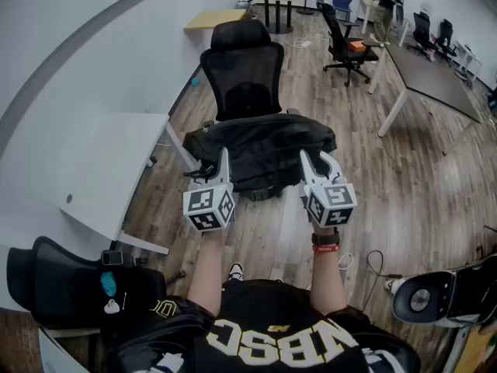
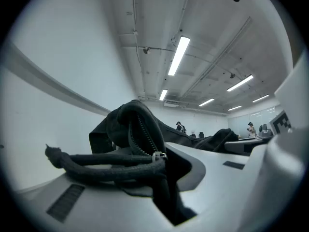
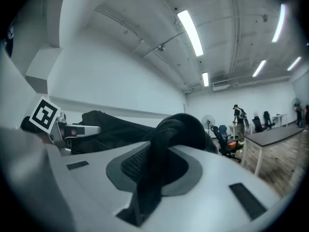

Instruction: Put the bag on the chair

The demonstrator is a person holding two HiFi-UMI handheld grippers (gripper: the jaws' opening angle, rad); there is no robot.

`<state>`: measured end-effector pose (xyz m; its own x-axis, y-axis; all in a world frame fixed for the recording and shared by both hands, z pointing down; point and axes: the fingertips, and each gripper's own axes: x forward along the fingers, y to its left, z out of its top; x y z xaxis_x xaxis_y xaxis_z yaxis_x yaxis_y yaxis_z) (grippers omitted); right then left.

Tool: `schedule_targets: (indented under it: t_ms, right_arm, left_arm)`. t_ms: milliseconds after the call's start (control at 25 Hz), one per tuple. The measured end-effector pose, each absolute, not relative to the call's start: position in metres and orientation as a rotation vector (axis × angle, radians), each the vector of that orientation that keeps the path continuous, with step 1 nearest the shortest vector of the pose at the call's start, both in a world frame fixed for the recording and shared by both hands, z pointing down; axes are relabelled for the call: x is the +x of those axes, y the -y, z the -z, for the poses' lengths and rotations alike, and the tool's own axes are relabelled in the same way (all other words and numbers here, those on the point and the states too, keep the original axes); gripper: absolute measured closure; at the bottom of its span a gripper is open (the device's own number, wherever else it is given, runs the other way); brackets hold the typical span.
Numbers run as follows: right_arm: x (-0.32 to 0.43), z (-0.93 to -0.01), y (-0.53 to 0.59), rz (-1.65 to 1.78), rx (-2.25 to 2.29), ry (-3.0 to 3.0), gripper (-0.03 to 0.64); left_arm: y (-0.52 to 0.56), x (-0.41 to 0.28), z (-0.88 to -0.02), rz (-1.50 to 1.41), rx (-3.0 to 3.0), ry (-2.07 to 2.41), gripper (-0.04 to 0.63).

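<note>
So the bag [image 1: 260, 140] is held stretched out between the two hand-held grippers, one edge each, most likely so it goes down flat across the seat instead of in a heap. The left hand-held gripper [image 1: 217, 165] is clamped on a fold of it, with the zipper [image 2: 145, 137] and a thick cord [image 2: 101, 161] caught in the pinch. The right hand-held gripper [image 1: 318, 162] is pressed onto a plain black fold. The bag is spread right ahead of both, over the seat of the chair [image 1: 243, 72] and below its mesh backrest. Whether its weight is already taken by the seat can't be told, but it looks about there.

Around it, a white bench [image 1: 109, 169] is parked off to the left of the left hand-held gripper, one leg near the chair base. A long dark bench [image 1: 435, 76] sits well off to the right of the right one. Another chair [image 1: 342, 41] is seen far ahead. Nothing is seen between bag and seat. The bag's ends reach past the seat's sides though, so a slide-off is probably the thing to be watched.
</note>
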<state>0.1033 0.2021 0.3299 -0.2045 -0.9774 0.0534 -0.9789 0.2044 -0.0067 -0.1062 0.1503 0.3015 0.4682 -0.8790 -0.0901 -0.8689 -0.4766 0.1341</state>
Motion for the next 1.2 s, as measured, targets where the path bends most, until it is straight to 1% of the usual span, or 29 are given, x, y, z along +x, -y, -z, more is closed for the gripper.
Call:
schedule_targets:
  t_ms: [560, 880, 1200]
  right_arm:
    - [0.145, -0.345, -0.225, -0.109, 1.918, 2.456, 0.552]
    - [0.156, -0.354, -0.208, -0.168, 1.888, 2.477, 0.551]
    - [0.164, -0.366, -0.16, -0.221, 1.893, 2.48, 0.549]
  left_arm:
    - [-0.182, -0.069, -0.317, 0.249, 2.58, 1.604, 0.532]
    - [-0.165, -0.058, -0.327, 0.219, 2.545, 1.622, 0.532]
    - [-0.121, -0.05, -0.337, 0.177, 2.547, 1.611, 0.532]
